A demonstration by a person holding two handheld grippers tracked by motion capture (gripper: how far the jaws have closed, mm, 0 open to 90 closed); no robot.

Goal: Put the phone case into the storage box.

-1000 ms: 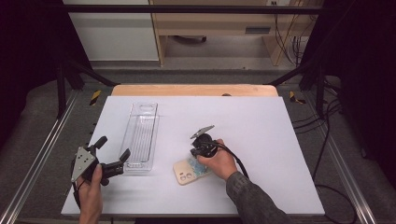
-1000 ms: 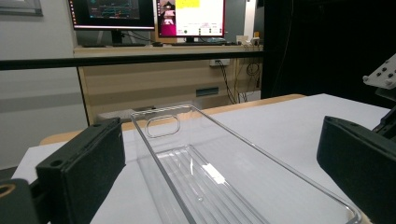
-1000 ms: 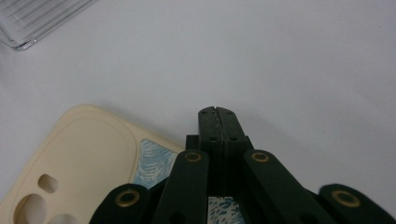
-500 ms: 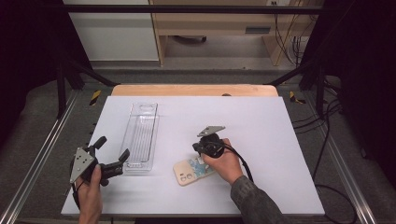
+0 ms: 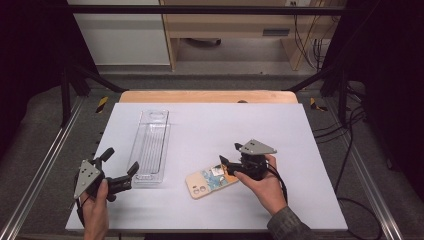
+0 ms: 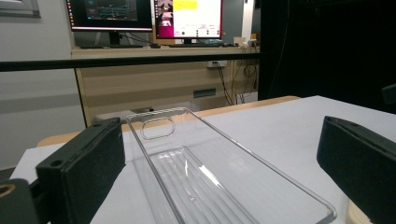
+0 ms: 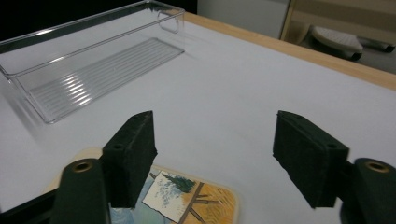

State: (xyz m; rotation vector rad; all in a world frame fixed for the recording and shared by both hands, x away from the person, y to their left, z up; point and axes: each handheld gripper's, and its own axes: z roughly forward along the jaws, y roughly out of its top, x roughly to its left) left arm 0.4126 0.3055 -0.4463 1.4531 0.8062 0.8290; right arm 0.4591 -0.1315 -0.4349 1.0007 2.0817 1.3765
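Here, phone case (image 5: 211, 181): thin, light, slippery, flat on surface (image 5: 280, 130); best pinched edgewise; right tongs (image 5: 226, 164) just opening, empty; left tongs (image 5: 121, 168) spread.

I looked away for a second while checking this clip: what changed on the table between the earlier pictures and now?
The right gripper moved right, off the phone, and its jaws have just been opening; nothing is between them. The phone lies flat on the table, let go. The left gripper stayed open at the near end of the clear tray, which has not moved.
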